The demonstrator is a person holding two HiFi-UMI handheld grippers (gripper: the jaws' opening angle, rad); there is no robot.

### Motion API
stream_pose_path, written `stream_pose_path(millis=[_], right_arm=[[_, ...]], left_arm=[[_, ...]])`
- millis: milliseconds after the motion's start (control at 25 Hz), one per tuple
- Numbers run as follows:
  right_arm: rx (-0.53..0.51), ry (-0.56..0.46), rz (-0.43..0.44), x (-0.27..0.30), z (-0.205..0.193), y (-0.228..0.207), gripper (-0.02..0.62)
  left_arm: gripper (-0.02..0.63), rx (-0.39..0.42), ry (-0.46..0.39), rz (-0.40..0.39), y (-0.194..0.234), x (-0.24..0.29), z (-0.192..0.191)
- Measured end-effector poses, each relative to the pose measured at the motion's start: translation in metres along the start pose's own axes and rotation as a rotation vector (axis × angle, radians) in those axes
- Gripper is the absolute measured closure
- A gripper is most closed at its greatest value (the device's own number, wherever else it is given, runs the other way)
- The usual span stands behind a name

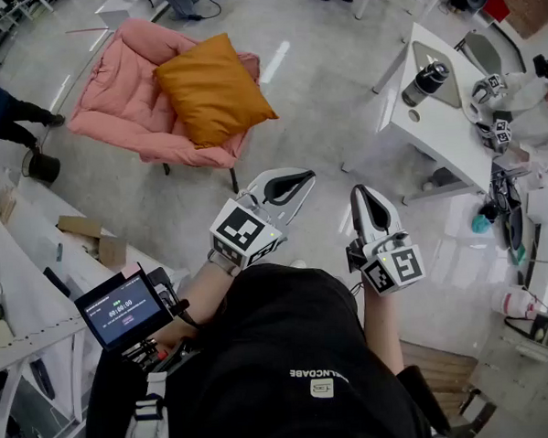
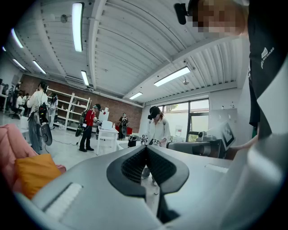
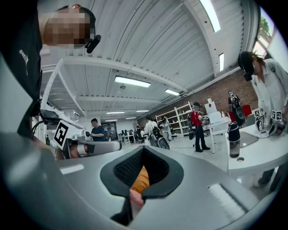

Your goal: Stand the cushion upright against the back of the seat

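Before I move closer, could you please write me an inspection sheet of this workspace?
Surface: glossy grey floor, pink armchair standing on it.
Job's things: orange cushion lies slanted on the armchair's seat, not upright.
Clutter: cardboard box, black bucket, flask on white table.
Claws: left claw and right claw both shut, empty, short of the armchair.
Cables: dark cords bunched beside the white table.
Surroundings: bystander's legs at left edge; other people further off.

Bare floor (image 1: 314, 101) up to the pink chair (image 1: 112, 107) is a wide open lane. White table (image 1: 439, 127) crowds the right side, cardboard box (image 1: 80, 226) and white bench (image 1: 24, 249) the left.
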State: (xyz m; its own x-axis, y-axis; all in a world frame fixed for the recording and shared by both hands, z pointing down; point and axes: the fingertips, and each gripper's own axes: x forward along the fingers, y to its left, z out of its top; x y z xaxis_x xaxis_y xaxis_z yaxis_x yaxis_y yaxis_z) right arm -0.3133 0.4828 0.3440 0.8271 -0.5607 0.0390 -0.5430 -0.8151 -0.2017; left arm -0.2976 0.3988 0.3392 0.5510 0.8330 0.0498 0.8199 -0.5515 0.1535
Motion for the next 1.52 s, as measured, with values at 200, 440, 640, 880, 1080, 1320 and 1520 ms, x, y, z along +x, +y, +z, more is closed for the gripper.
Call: stream_pose_path(millis=[200,440,640,880,1080,1320,1520], right_arm=[[0.0,0.006,0.002,0.002,-0.001,0.002,0.597],[-0.007,0.027,-0.003,0.0,-0.002,0.003,0.597],[0.03,0.025,-0.007,0.002,-0.004,0.002,0.595],[0.053,0.039,-0.025,0.043,-0.021,0.034,0.595],[0.073,0.057,-0.044,0.087,-0.042,0.061,0.595],[0.094,0.085,-0.03,0.107,-0.057,0.066,0.595],[0.119,0.11,0.011,0.132,-0.065,0.047,0.595]], left_arm=[[0.588,-0.008,-0.004,-0.008,0.0,0.0,0.001],[0.588,-0.017,-0.002,-0.008,-0.001,0.0,-0.003],[0.588,-0.018,0.024,-0.006,0.0,-0.003,-0.008],[0.588,-0.038,0.046,0.018,0.049,-0.048,-0.027],[0.588,-0.06,0.056,0.033,0.099,-0.091,-0.04],[0.588,-0.08,0.08,0.077,0.122,-0.109,-0.055],[0.586,-0.1,0.095,0.13,0.141,-0.1,-0.066]])
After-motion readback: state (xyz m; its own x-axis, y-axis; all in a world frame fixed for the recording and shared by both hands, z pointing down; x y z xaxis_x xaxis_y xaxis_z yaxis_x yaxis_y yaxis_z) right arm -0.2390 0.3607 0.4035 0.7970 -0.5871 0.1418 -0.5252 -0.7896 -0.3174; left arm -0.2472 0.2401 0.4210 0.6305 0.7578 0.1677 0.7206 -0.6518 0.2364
